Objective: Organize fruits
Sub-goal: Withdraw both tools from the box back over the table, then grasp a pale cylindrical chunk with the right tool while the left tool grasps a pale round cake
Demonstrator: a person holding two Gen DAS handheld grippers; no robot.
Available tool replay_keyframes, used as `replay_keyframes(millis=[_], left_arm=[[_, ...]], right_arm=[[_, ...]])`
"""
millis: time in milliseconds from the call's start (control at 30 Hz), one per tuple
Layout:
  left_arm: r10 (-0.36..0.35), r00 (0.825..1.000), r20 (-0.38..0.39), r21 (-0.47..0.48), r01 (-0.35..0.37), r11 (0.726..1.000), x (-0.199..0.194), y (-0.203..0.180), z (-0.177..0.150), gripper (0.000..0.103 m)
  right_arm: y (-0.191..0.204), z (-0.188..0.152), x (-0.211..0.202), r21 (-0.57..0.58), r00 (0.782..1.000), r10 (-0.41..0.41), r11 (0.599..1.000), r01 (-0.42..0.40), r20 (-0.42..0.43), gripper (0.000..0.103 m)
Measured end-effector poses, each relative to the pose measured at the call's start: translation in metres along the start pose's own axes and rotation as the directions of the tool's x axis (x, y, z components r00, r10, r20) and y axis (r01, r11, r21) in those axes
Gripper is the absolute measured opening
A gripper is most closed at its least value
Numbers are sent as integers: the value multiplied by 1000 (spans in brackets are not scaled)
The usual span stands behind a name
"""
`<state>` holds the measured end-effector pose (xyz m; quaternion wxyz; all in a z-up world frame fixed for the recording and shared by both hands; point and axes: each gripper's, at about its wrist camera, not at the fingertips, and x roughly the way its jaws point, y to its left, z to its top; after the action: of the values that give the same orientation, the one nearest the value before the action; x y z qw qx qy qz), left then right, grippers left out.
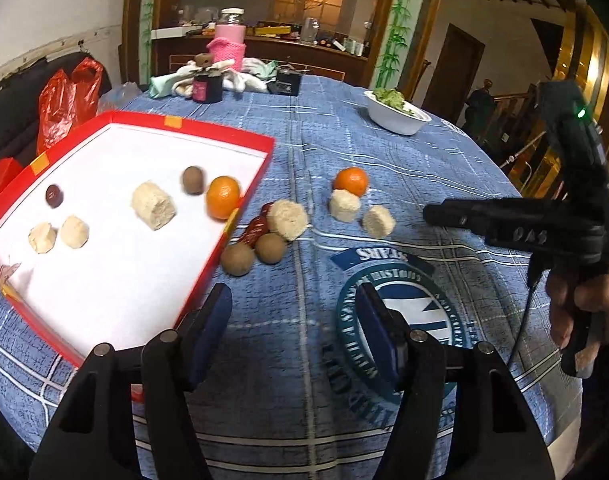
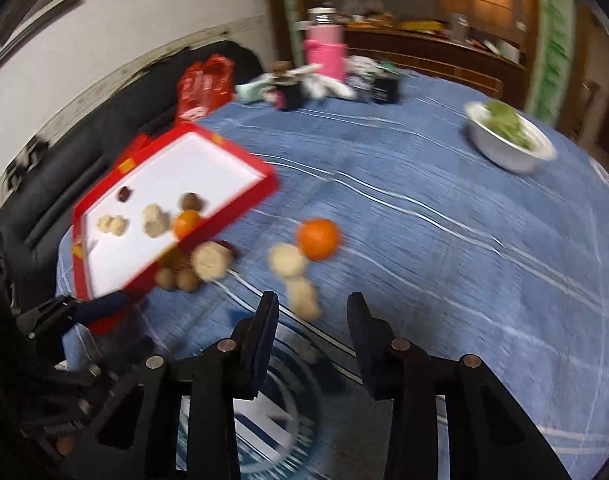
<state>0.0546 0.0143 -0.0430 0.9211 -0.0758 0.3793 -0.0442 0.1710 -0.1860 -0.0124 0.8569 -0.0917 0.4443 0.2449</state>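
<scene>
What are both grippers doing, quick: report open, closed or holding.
Left gripper: open, holding nothing, above the tablecloth.
Right gripper: open, holding nothing.

My left wrist view looks across the table [image 1: 384, 152] from low and near. My right view faces likewise, from farther right. Both share the tray [image 1: 192, 128] [image 2: 240, 152].

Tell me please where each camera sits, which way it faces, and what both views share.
Left wrist: sits on the left gripper, facing across the table; shows its open fingers, the right gripper and the hand.
Right wrist: sits on the right gripper, facing the same table; shows its open fingers.
Shared: red tray, loose orange, white bowl.
</scene>
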Motion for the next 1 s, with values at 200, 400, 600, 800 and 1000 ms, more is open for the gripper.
replay_keyframes(millis=[200,400,600,800,1000], left_arm=[[21,1000,19,-3,-21,1000,-1,-8,13,65],[45,998,44,14,-46,999,2,-12,34,65],[19,1000,0,75,-19,997,34,-45,53,64],[61,996,-63,106,-54,993,80,-68,67,64],[141,981,-131,112,-127,986,114,-69,71,47]], right_arm=[[7,4,22,-6,999,39,999,-40,-35,39],[21,12,61,-50,996,35,998,-39,-88,16],[-21,0,32,92,998,56,994,-58,21,16],[-84,-9,5,282,986,60,954,-102,155,17],[-86,-7,-2,276,977,95,950,-146,191,17]])
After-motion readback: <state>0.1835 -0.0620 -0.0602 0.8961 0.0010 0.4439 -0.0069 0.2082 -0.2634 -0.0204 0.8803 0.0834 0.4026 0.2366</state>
